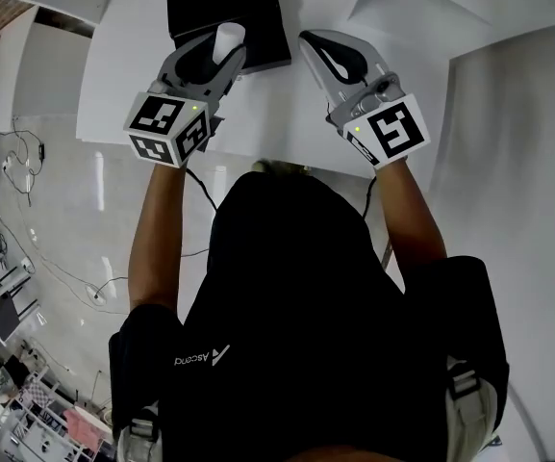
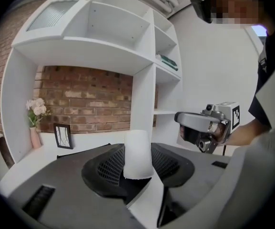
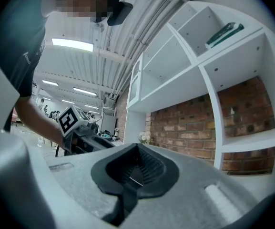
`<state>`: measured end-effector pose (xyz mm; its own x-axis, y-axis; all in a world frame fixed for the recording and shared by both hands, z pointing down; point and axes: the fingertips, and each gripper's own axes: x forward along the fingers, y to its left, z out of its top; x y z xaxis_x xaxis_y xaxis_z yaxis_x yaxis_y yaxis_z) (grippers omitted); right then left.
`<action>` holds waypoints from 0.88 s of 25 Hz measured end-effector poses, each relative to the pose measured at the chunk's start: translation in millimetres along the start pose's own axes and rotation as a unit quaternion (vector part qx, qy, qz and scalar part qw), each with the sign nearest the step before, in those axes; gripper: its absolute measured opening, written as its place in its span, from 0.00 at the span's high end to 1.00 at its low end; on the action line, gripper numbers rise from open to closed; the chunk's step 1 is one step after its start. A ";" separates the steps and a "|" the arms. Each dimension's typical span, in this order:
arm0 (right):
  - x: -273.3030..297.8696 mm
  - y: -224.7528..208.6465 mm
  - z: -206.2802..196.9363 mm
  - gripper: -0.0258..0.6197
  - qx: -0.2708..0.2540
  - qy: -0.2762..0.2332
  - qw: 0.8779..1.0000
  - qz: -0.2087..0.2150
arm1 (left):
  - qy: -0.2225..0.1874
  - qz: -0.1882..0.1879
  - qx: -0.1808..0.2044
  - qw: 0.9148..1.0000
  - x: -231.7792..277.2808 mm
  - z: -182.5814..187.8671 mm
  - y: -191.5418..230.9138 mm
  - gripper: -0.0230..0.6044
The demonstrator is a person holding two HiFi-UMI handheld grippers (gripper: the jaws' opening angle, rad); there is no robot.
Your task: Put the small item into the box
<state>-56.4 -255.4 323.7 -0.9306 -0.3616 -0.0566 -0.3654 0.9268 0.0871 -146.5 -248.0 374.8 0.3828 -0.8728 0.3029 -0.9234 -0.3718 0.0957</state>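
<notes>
My left gripper is shut on a small white cylinder, which stands upright between the jaws just at the near edge of the black box on the white table. In the left gripper view the cylinder fills the gap between the dark ribbed pads. My right gripper hovers to the right of the box, its jaws shut together with nothing between them, as the right gripper view shows. Each gripper appears in the other's view: the right gripper and the left gripper.
A white shelf unit with a brick back wall stands behind the table. A vase of pale flowers and a small picture frame sit on the table's far left. White panels lie to the right.
</notes>
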 end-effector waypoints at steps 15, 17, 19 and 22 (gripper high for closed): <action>-15.2 -51.0 -10.0 0.96 -0.001 0.026 0.999 -0.021 | 0.209 -0.026 -0.032 0.977 93.0 -62.1 -2.5 0.69; -14.0 -56.7 -12.0 0.96 0.001 0.029 0.999 -0.022 | 0.229 -0.027 -0.040 0.972 103.6 -70.4 -0.1 0.69; -13.7 -62.3 -11.6 0.96 0.005 0.031 0.999 -0.024 | 0.250 -0.025 -0.046 0.967 112.4 -77.3 3.2 0.69; -14.7 -61.7 -15.8 0.96 0.011 0.032 0.999 -0.029 | 0.285 -0.023 -0.054 0.957 119.2 -98.6 8.6 0.69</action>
<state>-20.5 -308.9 334.9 -0.9076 -0.4197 0.0031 -0.4187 0.9059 0.0628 -111.7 -324.1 505.3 0.3730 -0.5310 0.7608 -0.9156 -0.3434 0.2092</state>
